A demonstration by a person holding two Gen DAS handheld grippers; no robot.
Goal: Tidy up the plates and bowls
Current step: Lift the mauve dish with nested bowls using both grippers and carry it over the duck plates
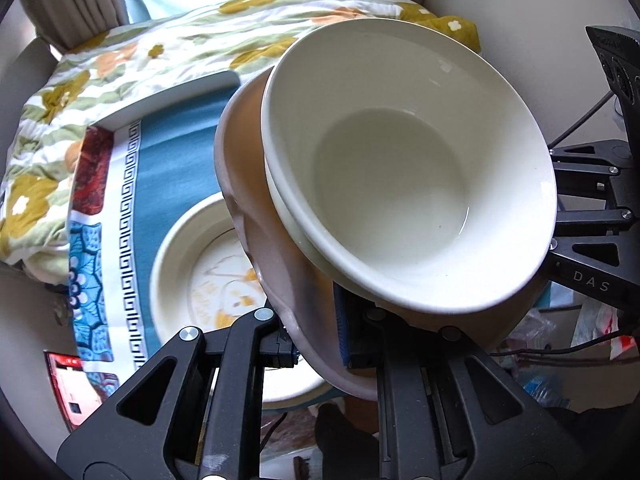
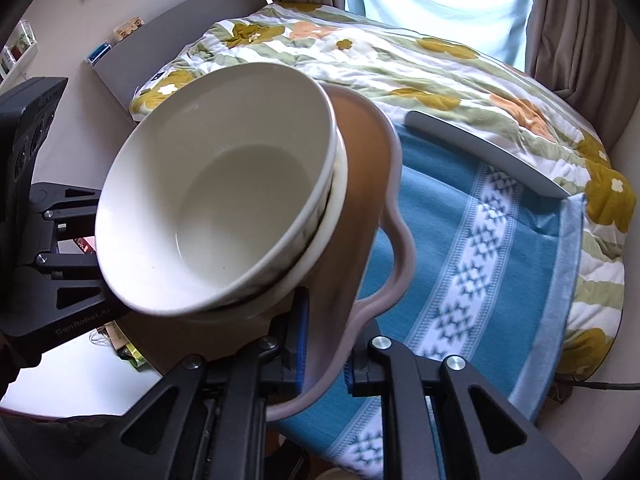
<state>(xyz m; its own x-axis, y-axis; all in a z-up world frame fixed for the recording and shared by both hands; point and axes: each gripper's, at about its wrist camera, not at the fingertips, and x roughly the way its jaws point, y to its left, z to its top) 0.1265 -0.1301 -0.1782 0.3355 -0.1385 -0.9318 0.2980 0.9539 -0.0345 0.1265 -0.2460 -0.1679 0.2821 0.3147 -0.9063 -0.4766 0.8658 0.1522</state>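
A floral quilt (image 2: pixel 420 64) lies under a blue patterned cloth (image 2: pixel 472 240); curtains (image 2: pixel 572 20) behind.

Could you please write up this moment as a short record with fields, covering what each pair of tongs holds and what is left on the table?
left tongs: shut on the scalloped plate's rim
right tongs: shut on the opposite rim
scalloped plate: pinkish, wavy edge, tilted, lifted clear of the table
white bowls: two nested, sitting on the plate
patterned dish: on the blue cloth below, apart from the stack
blue cloth: covers the table
floral quilt: behind the table
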